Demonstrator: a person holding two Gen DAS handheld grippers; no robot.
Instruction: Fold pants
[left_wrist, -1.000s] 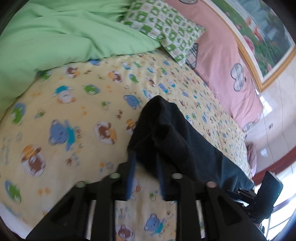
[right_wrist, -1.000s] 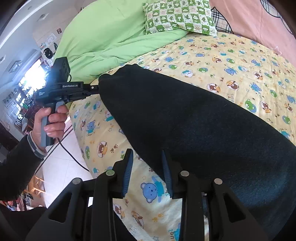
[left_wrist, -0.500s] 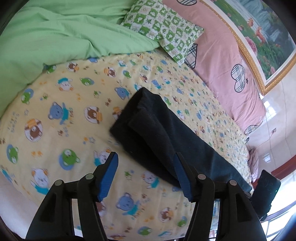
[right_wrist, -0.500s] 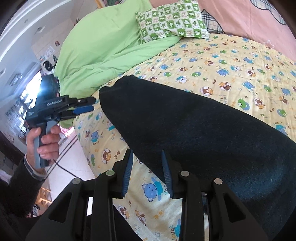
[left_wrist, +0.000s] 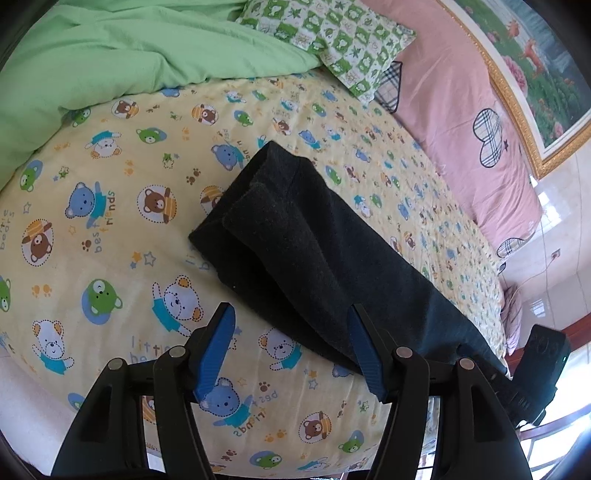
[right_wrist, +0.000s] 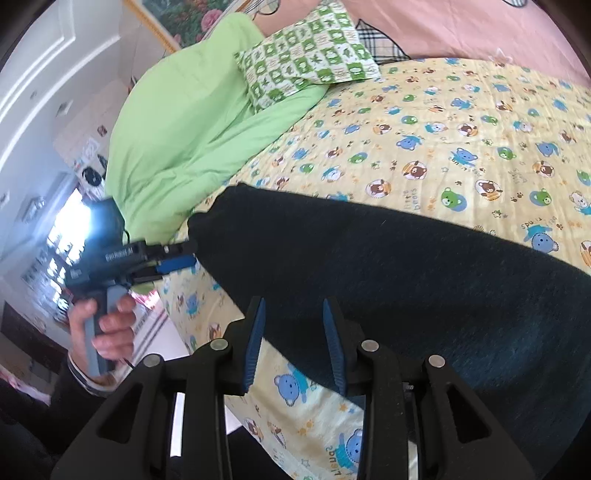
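Note:
The dark pants (left_wrist: 295, 251) lie folded lengthwise on the yellow bear-print bed sheet (left_wrist: 110, 221), with the leg ends towards the green duvet. My left gripper (left_wrist: 291, 314) is open and empty, hovering just short of the pants' near edge. In the right wrist view the pants (right_wrist: 406, 277) fill the middle. My right gripper (right_wrist: 293, 306) has its jaws narrowly apart around the near edge of the pants. I cannot tell whether they pinch the cloth. The left gripper (right_wrist: 173, 258) shows there too, beside the leg ends.
A green duvet (left_wrist: 129, 55) is bunched at the far side of the bed. A green checked pillow (left_wrist: 328, 33) and a pink headboard cover (left_wrist: 461, 110) lie beyond. The bed edge and floor (right_wrist: 162, 332) are below the left gripper.
My left gripper has opened, let go of the pant leg ends, and pulled back. The leg ends now lie flat on the sheet. The right gripper has stayed at the pants' edge.

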